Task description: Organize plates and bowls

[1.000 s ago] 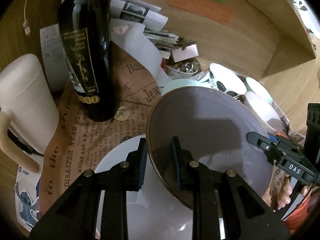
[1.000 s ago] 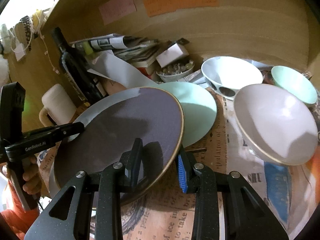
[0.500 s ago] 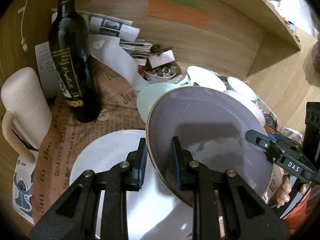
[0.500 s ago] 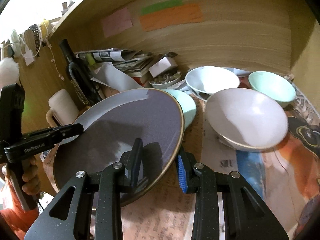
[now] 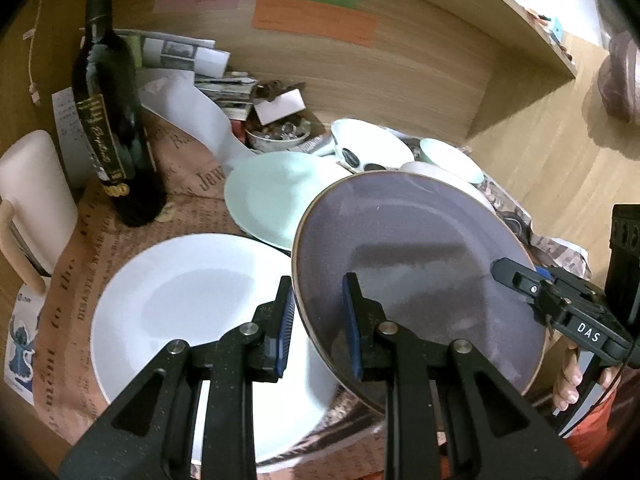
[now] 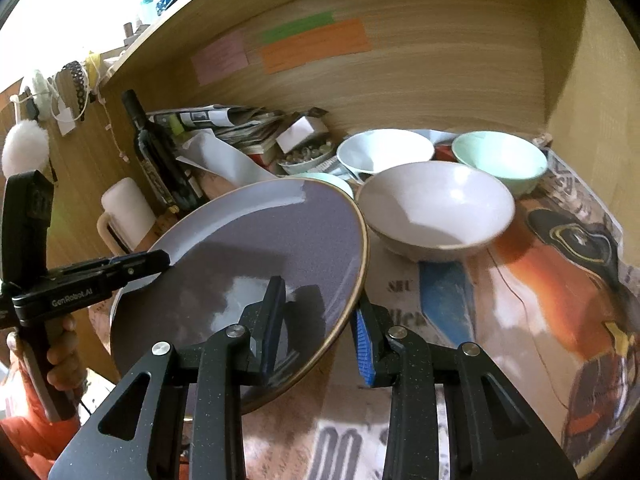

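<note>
plate in hand: grey plate (image 5: 416, 264), gold-edged, held in the air, tilted, over the white plate (image 5: 192, 320) and newspaper.
left gripper (image 5: 318, 324): clamped on the plate's near left rim, one pad above, one below.
right gripper (image 6: 320, 332): clamped on the opposite rim.
handling: likely stoneware, so stiff, fairly heavy, glazed and slippery, chips if knocked.
where to hold: opposite rims, pads well past the lip.
nearby: mint plate (image 5: 276, 196), pale bowl (image 6: 436, 208), wine bottle (image 5: 112, 120).
</note>
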`<state>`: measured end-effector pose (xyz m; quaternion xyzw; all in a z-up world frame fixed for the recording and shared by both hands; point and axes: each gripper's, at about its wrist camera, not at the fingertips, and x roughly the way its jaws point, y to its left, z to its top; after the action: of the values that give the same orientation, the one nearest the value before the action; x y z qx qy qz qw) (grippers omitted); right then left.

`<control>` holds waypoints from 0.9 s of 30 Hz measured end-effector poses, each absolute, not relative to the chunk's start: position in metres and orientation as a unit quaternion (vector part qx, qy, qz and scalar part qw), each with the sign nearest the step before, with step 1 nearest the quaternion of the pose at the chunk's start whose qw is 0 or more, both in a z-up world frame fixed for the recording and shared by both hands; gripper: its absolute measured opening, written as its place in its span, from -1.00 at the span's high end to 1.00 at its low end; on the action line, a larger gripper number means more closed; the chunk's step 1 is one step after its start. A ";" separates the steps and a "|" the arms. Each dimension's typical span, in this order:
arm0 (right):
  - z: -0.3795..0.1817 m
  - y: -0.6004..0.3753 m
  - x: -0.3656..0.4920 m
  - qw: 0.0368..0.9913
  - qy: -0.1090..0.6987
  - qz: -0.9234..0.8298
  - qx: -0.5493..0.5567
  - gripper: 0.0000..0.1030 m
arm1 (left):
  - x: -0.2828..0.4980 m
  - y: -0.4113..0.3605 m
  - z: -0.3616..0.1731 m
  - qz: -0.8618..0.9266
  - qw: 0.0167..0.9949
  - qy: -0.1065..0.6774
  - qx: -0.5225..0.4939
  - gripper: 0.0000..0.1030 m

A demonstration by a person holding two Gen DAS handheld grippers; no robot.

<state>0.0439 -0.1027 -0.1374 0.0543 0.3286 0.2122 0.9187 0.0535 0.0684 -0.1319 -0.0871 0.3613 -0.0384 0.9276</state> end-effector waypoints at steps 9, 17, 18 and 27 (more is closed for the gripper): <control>-0.147 -0.122 0.034 0.917 0.341 0.198 0.060 0.44 | 0.048 0.050 -0.148 -0.056 0.922 0.373 -0.087 0.55; -0.159 -0.134 0.031 0.912 0.360 0.186 0.066 0.44 | 0.049 0.033 -0.157 -0.066 0.918 0.384 -0.080 0.55; -0.161 -0.135 0.032 0.911 0.362 0.185 0.067 0.44 | 0.050 0.032 -0.160 -0.067 0.916 0.387 -0.081 0.55; -0.175 -0.144 0.039 0.904 0.383 0.172 0.077 0.44 | 0.062 0.024 -0.177 -0.079 0.905 0.410 -0.084 0.55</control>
<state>0.0391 -0.1439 -0.1746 0.0767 0.3832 0.1717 0.9043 0.0624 0.0243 -0.1767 -0.0836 0.4102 -0.0788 0.9047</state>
